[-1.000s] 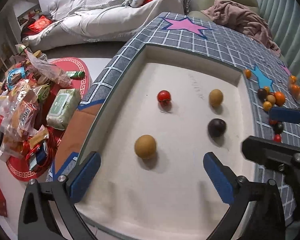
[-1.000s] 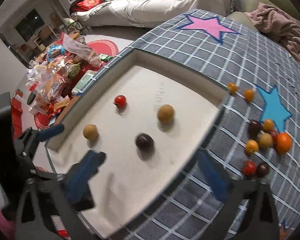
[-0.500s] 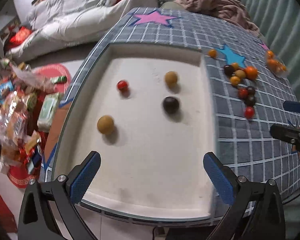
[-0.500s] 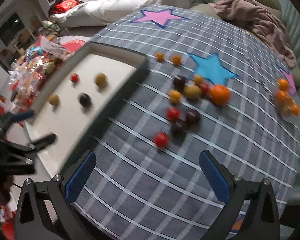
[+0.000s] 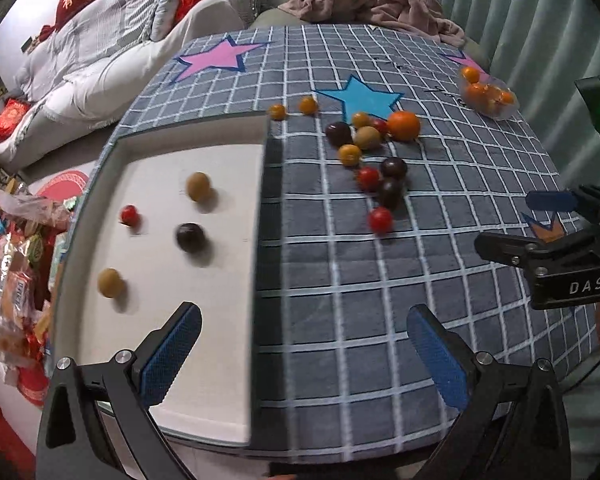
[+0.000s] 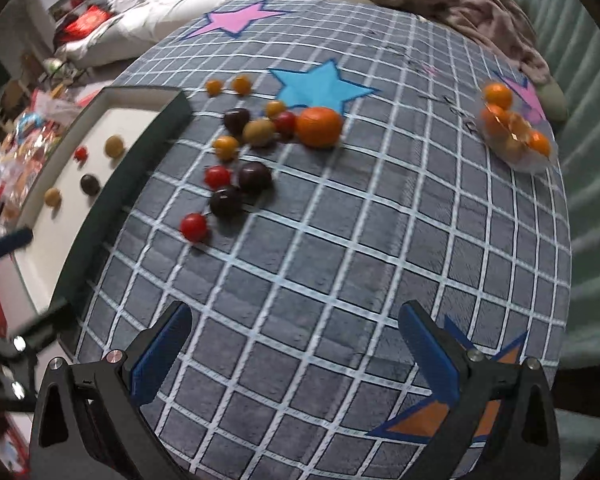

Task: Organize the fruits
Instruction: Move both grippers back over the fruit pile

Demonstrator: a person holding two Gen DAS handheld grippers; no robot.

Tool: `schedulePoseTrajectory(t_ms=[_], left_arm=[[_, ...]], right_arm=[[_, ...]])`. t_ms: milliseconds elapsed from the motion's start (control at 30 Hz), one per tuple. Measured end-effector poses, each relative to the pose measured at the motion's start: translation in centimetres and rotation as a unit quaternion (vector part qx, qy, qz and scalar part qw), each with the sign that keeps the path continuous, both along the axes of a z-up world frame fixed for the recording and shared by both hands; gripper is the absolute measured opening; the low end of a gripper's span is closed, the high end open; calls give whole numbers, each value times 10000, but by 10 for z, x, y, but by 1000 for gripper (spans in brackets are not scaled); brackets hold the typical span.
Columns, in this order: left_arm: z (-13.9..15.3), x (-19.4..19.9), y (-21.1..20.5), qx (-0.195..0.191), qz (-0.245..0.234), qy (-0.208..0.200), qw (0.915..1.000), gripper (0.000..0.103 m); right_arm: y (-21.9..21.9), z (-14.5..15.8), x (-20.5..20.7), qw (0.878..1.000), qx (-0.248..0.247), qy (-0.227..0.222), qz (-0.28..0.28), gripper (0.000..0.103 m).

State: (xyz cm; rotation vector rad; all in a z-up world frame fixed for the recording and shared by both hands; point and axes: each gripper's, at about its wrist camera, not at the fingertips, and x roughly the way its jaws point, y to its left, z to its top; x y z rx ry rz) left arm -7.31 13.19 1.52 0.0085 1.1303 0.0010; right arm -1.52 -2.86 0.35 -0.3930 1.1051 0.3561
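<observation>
A white tray [image 5: 228, 360] lies at the table's left; in it are a red fruit [image 5: 129, 214], a dark one [image 5: 190, 237] and two tan ones [image 5: 198, 186] [image 5: 110, 282]. A loose cluster of fruits sits on the grey checked cloth: an orange [image 6: 318, 127], dark plums [image 6: 254, 176], red tomatoes [image 6: 193, 227] and small yellow ones [image 6: 225, 147]. My left gripper [image 5: 300, 352] hangs open over the tray's right edge, empty. My right gripper [image 6: 296, 352] is open above bare cloth, well short of the cluster. Its side also shows in the left wrist view as the right gripper [image 5: 556, 220].
A clear bag of oranges [image 6: 512, 128] lies at the far right of the cloth. A brown blanket [image 5: 372, 0] and a white sofa [image 5: 112, 48] stand beyond the table. Snack packets [image 5: 8, 272] litter the floor to the left.
Both grippers have swung right and pulled back. The left view went from tray centre to the tray's right edge; the right view went from the tray to the loose fruit cluster.
</observation>
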Motion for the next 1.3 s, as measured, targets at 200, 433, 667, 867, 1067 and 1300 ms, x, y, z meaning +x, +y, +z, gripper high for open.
schedulePoseTrajectory(t_ms=[200,433,667,867,1067,1300], left_arm=[[-19,14,-26,160,72,191,9997,103],[-32,36,-34,244,316,200,9990,103],[-43,54,-37,308,448,168,9984,103],[-41,62,-43,403,369,-58,9985,89],[-50,71,-45,292,383,24,9988,88],[-53,77,-47,186,371,50,9991,72]], right_arm=[[-11,-8,17,9999,1,82,-139,103],[-17,-3,45,9996,89,15,-281,103],[-8,-5,70,9992,232,-61,-331,103],[13,-6,87,9996,55,-260,-81,103],[29,-11,103,9991,4,-395,119,97],[32,-19,114,9993,80,-356,97,94]])
